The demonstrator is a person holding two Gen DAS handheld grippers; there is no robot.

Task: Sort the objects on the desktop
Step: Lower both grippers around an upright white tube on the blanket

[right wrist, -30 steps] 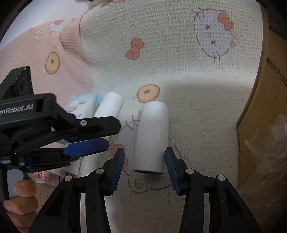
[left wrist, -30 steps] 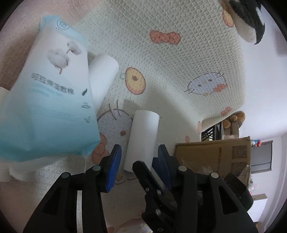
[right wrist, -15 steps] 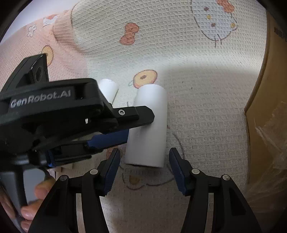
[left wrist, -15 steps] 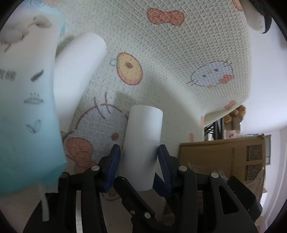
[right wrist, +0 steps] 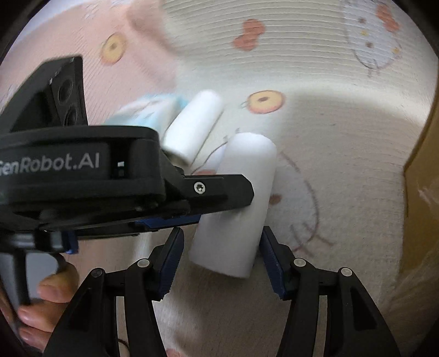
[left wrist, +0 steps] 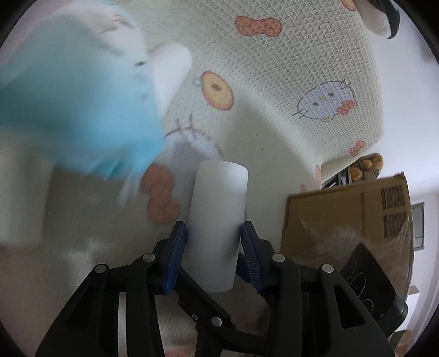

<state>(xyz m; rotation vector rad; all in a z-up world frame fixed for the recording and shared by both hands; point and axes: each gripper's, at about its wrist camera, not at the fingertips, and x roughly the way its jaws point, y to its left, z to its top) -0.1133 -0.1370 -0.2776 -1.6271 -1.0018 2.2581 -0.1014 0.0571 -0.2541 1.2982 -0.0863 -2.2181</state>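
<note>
A white roll (left wrist: 218, 219) lies on the cartoon-print blanket (left wrist: 288, 68) and sits between the blue pads of my left gripper (left wrist: 213, 233). Both pads rest against its sides. In the right wrist view the same roll (right wrist: 233, 208) has its near end between the pads of my right gripper (right wrist: 221, 239), which is open with a gap on each side. One of the left gripper's black fingers (right wrist: 219, 189) crosses the roll from the left. A second white roll (right wrist: 192, 126) lies just behind it. Beside that is a blurred blue-and-white packet (left wrist: 68, 90).
A cardboard box (left wrist: 343, 219) with crinkled plastic in it stands close on the right. A black-and-white plush toy (left wrist: 378, 13) lies at the blanket's far edge. A person's hand (right wrist: 46, 291) holds the left gripper's handle. Another white object (left wrist: 22, 197) sits at the left.
My left gripper has come forward and down over the white roll, which now sits between its pads. The right gripper's jaws have widened off the roll. The blue packet looms closer and blurred.
</note>
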